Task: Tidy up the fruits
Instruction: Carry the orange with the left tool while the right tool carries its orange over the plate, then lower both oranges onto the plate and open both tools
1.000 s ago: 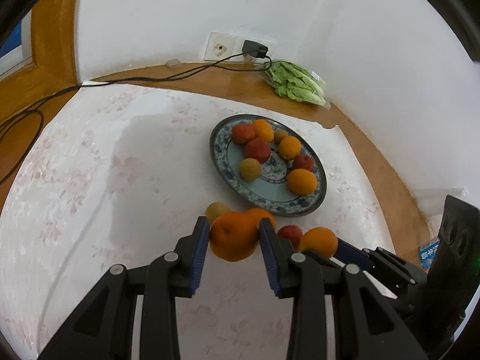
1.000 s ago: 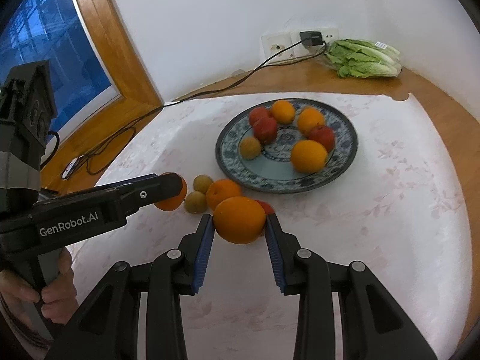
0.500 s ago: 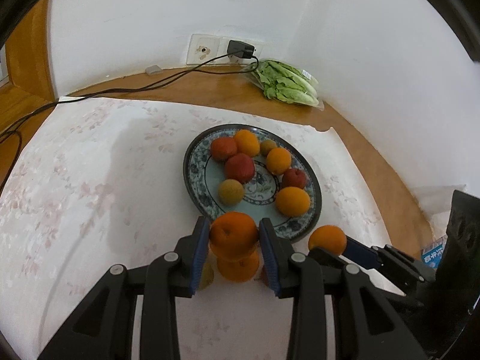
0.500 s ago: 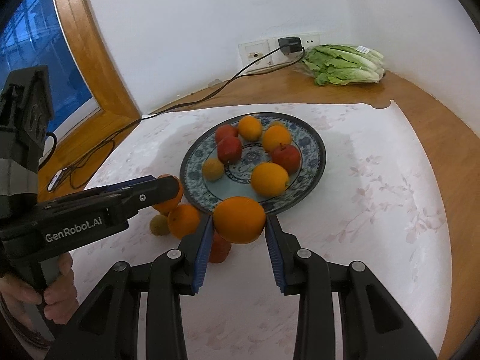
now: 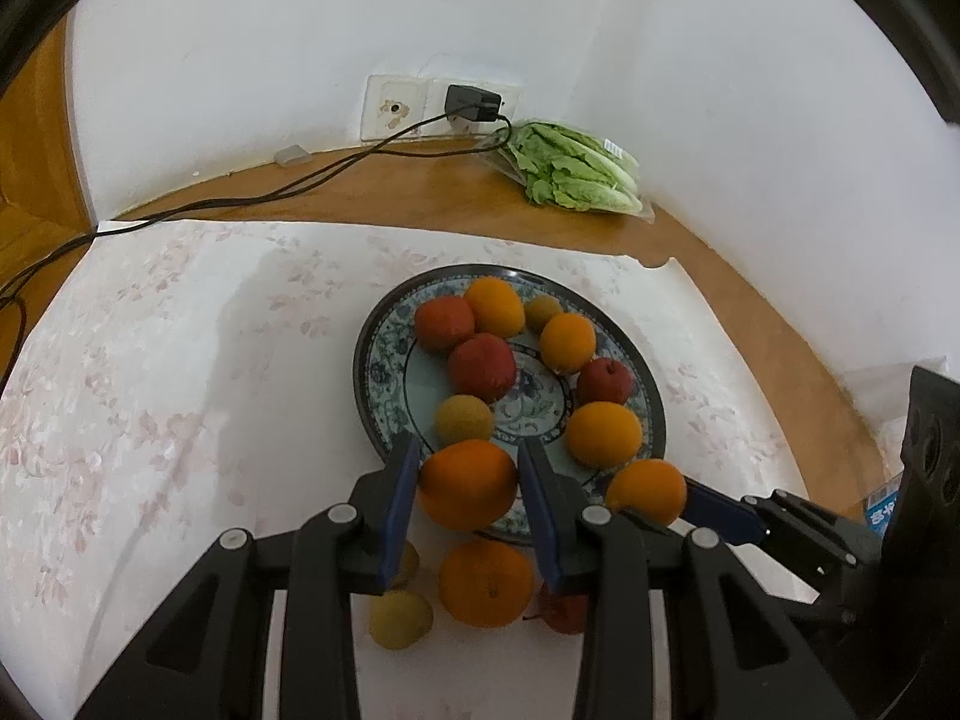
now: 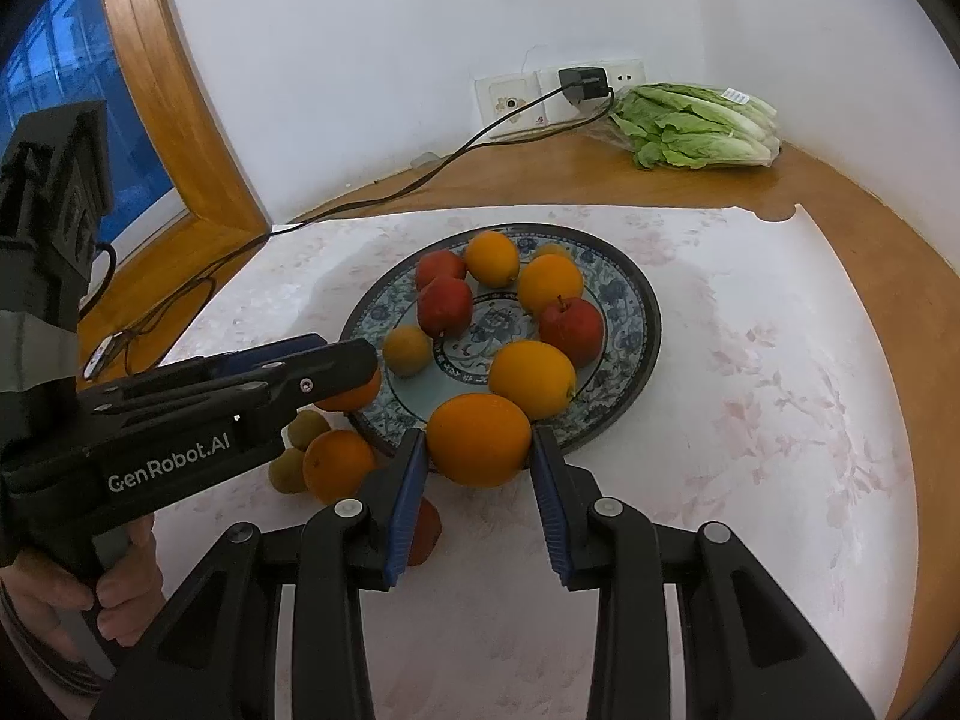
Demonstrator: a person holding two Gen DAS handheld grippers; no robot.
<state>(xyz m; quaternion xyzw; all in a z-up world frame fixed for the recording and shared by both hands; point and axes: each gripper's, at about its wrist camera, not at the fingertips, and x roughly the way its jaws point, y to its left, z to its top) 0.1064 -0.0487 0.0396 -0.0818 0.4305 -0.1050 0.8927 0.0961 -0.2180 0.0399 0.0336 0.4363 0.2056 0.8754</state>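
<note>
A blue patterned plate [image 5: 367,372] [image 6: 648,312] holds several oranges, red apples and small yellow fruits. My left gripper [image 5: 468,450] is shut on an orange [image 5: 468,489], held over the plate's near rim. My right gripper [image 6: 479,438] is shut on another orange [image 6: 480,441], also at the near rim. In the left wrist view the right gripper [image 5: 684,495] comes in from the right with its orange [image 5: 648,489]. On the cloth before the plate lie a loose orange [image 5: 486,582] [image 6: 339,465], small yellow fruits [image 5: 399,618] [image 6: 306,427] and a red apple [image 6: 425,531].
A floral white cloth [image 6: 780,420] covers a wooden table. A bag of lettuce [image 5: 576,171] [image 6: 696,129] lies at the back by the wall sockets [image 5: 396,111], with a plugged charger and a black cable [image 6: 420,180] running left. A hand [image 6: 120,594] grips the left tool.
Both grippers carried their oranges forward from the loose fruits to the plate's near rim. The plate now sits closer and more central in both views. Both grips are unchanged.
</note>
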